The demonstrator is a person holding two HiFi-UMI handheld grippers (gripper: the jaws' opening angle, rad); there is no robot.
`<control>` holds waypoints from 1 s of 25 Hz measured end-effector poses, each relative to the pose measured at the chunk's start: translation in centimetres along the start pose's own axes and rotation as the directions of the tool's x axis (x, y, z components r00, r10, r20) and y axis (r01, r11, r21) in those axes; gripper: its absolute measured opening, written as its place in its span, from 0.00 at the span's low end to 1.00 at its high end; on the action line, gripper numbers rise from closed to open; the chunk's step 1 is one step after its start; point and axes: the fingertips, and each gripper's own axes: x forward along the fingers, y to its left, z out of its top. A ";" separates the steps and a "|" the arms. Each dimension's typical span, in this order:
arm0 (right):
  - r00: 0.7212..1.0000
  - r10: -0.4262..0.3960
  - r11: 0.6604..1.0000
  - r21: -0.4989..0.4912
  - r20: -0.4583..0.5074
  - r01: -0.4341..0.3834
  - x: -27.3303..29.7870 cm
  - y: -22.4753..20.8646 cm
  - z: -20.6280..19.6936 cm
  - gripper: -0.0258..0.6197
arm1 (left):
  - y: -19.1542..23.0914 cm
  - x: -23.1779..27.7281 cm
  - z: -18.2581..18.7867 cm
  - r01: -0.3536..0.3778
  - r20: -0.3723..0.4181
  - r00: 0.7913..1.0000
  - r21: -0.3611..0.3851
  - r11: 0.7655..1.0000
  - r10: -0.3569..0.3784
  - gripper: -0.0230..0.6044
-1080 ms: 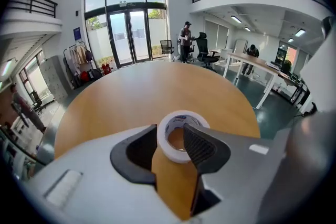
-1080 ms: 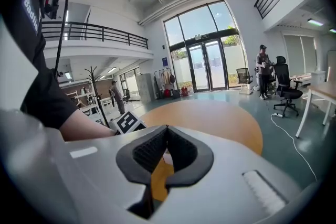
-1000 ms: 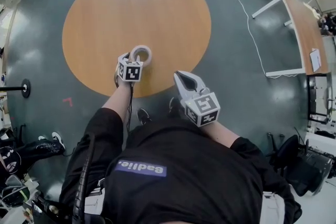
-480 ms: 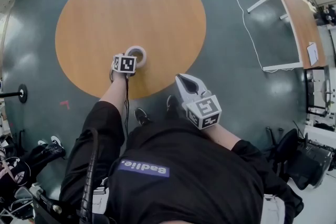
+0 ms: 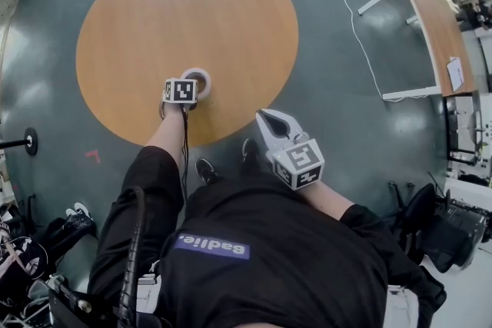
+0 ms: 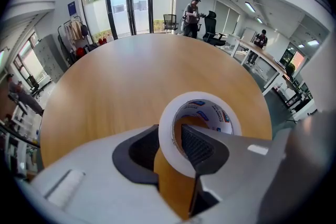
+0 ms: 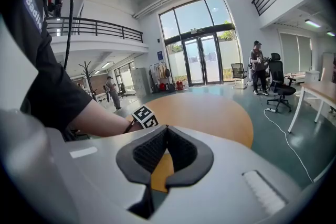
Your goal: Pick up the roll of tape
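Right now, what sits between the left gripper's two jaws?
The wall of the roll of tape: one jaw is inside its hole, one outside, while the left gripper is closing. The left gripper view shows it.

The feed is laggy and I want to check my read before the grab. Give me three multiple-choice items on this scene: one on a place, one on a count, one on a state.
1. Where on the round table does the roll of tape sit?
A) at the centre
B) near the edge closest to the person
C) at the far edge

2. How many rolls are on the table?
A) one
B) two
C) three

3. How do the left tongs stand to the roll?
A) well above it
B) both jaws outside it
C) one jaw in its hole, one outside its wall

Key:
1 B, the head view shows it close to the near rim.
2 A, no second roll shows in any view.
3 C, the left gripper view shows the roll's wall between the closing jaws.
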 end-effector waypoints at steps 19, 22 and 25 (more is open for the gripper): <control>0.999 0.029 1.000 0.007 0.041 -0.030 -1.2 0.3 0.3 0.05 | -2.0 -3.1 -1.3 0.102 0.052 0.994 -0.099 0.990 -0.097 0.21; 0.997 0.045 0.999 0.005 0.060 -0.045 -0.8 0.5 1.0 0.05 | -1.9 -4.8 -0.7 0.130 0.115 0.987 -0.158 0.979 -0.112 0.21; 0.995 0.062 0.998 0.000 0.079 -0.062 -0.3 1.2 1.5 0.05 | -1.6 -7.3 0.1 0.148 0.190 0.975 -0.186 0.971 -0.113 0.21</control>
